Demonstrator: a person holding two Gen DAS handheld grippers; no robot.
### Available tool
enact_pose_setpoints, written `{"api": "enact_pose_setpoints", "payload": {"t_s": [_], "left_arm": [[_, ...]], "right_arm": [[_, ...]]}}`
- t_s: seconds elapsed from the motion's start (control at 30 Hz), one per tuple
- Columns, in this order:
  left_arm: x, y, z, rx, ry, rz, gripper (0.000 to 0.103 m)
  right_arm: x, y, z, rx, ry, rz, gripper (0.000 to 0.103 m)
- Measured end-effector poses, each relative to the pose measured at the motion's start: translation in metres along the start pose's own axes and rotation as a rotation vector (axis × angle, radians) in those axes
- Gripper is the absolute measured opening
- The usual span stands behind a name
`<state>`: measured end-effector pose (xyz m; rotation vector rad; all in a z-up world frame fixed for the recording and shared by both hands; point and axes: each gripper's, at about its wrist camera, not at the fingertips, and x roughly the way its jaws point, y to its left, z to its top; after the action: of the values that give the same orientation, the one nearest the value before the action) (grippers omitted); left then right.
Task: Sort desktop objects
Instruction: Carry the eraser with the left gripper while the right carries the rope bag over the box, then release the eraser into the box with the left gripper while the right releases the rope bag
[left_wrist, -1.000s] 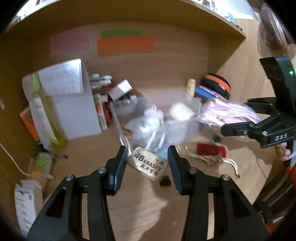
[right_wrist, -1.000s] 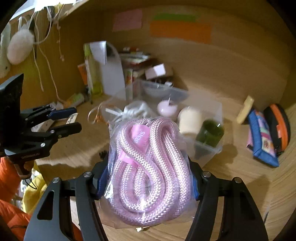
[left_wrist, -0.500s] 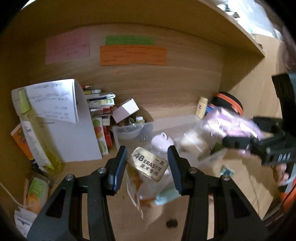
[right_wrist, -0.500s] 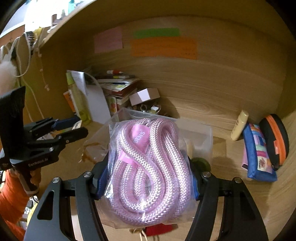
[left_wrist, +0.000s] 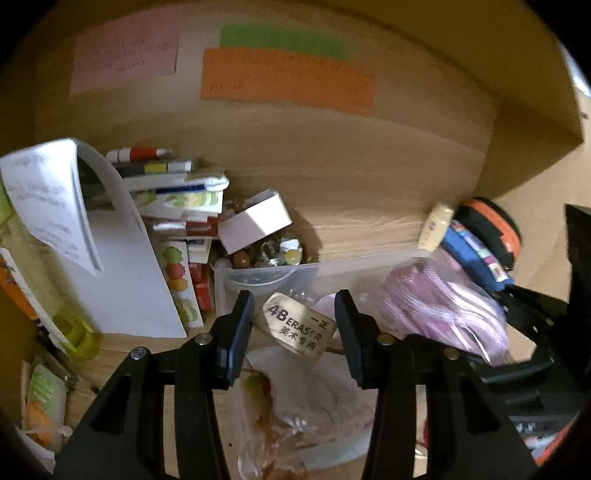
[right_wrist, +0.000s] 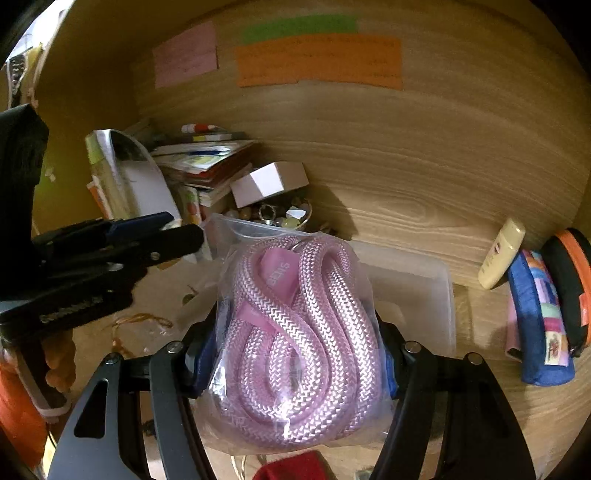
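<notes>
Honestly, my worry is the bagged pink rope (right_wrist: 295, 343) sliding out: my right gripper (right_wrist: 295, 362) pinches only slick plastic above the clear bin (right_wrist: 417, 291). My left gripper (left_wrist: 295, 328) clamps the eraser (left_wrist: 297, 330) at the bin's near edge, crowding that side; open room lies over the bin's middle.

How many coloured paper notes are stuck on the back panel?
3: pink note on the left, green note top centre, orange note directly below the green one. None appear hidden.
</notes>
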<state>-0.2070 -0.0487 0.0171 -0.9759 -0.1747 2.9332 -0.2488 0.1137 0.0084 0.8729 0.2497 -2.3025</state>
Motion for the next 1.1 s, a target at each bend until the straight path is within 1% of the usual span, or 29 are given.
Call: {"api": "enact_pose_setpoints", "payload": {"t_s": [0.07, 0.1, 0.17, 0.3, 0.5, 0.57, 0.63, 0.8, 0.97, 1.03, 1.1], "left_arm": [[0.009, 0.004, -0.004, -0.024, 0.016, 0.006, 0.045], [0.012, 0.007, -0.007, -0.044, 0.022, -0.01, 0.044], [0.017, 0.011, -0.009, -0.066, 0.03, -0.019, 0.044], [0.017, 0.009, -0.015, -0.051, 0.022, -0.015, 0.045], [0.026, 0.012, -0.019, -0.041, 0.053, -0.006, 0.044], [0.024, 0.012, -0.02, -0.04, 0.05, -0.006, 0.044], [0.021, 0.012, -0.02, -0.036, 0.04, -0.012, 0.045], [0.016, 0.009, -0.018, -0.03, -0.002, 0.003, 0.045], [0.008, 0.006, -0.017, -0.018, -0.037, -0.001, 0.054], [0.006, 0.003, -0.017, -0.011, -0.051, 0.002, 0.06], [0.001, 0.0, -0.017, 0.0, -0.075, 0.0, 0.06]], "right_arm": [[0.005, -0.003, -0.004, 0.02, 0.0, 0.006, 0.064], [0.007, -0.003, -0.005, 0.019, 0.002, 0.006, 0.064], [0.01, -0.002, -0.01, 0.009, 0.001, -0.005, 0.064], [0.016, 0.005, -0.016, -0.03, -0.008, -0.055, 0.064], [0.015, 0.008, -0.018, -0.039, -0.02, -0.068, 0.064], [0.016, 0.01, -0.018, -0.047, -0.025, -0.081, 0.064], [0.017, 0.012, -0.019, -0.066, -0.031, -0.098, 0.064], [0.021, 0.016, -0.021, -0.095, -0.036, -0.129, 0.066], [0.02, 0.02, -0.022, -0.123, -0.052, -0.159, 0.066], [0.019, 0.021, -0.022, -0.128, -0.059, -0.166, 0.066], [0.017, 0.022, -0.022, -0.134, -0.071, -0.166, 0.067]]}}
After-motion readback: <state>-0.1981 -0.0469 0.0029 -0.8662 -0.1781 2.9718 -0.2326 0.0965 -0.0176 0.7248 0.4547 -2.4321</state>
